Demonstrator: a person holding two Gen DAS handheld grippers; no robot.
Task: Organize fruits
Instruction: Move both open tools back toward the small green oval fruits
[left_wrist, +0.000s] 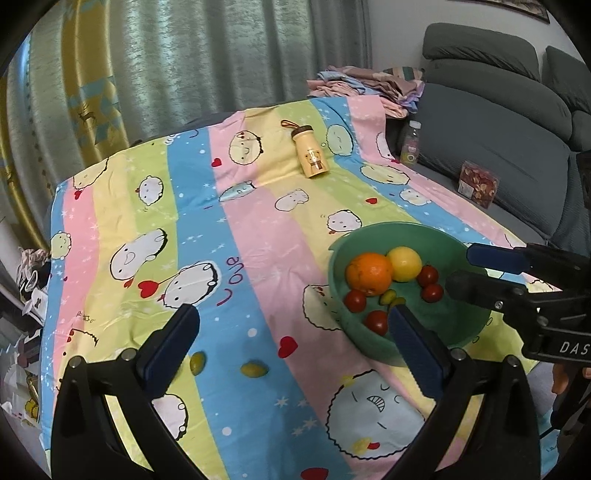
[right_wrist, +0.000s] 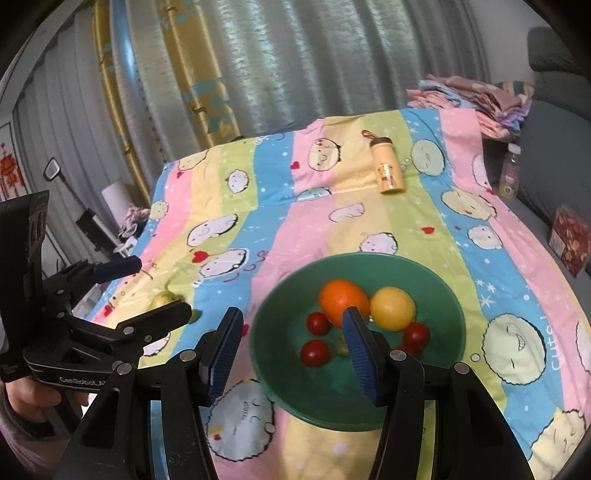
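A green bowl (left_wrist: 443, 321) (right_wrist: 450, 317) sits on the striped cartoon cloth, holding an orange (left_wrist: 369, 273) (right_wrist: 341, 297), a yellow lemon (left_wrist: 404, 263) (right_wrist: 392, 308), several red tomatoes (left_wrist: 355, 300) (right_wrist: 314, 352) and a small green fruit (left_wrist: 388, 297). Two more small green fruits (left_wrist: 197, 362) (left_wrist: 254, 369) lie on the cloth left of the bowl, just ahead of my left gripper (left_wrist: 291, 317) (right_wrist: 147, 286), which is wide open and empty. My right gripper (right_wrist: 291, 325) (left_wrist: 463, 268) hovers over the bowl's near side, open with nothing between its pads.
A yellow bear-print bottle (left_wrist: 309, 155) (right_wrist: 388, 173) lies on the far cloth. A clear drink bottle (left_wrist: 410, 144) and a red snack box (left_wrist: 476, 184) rest on the grey sofa (left_wrist: 498, 122) at right. Folded cloths (left_wrist: 362, 85) are piled behind. Curtains hang at the back.
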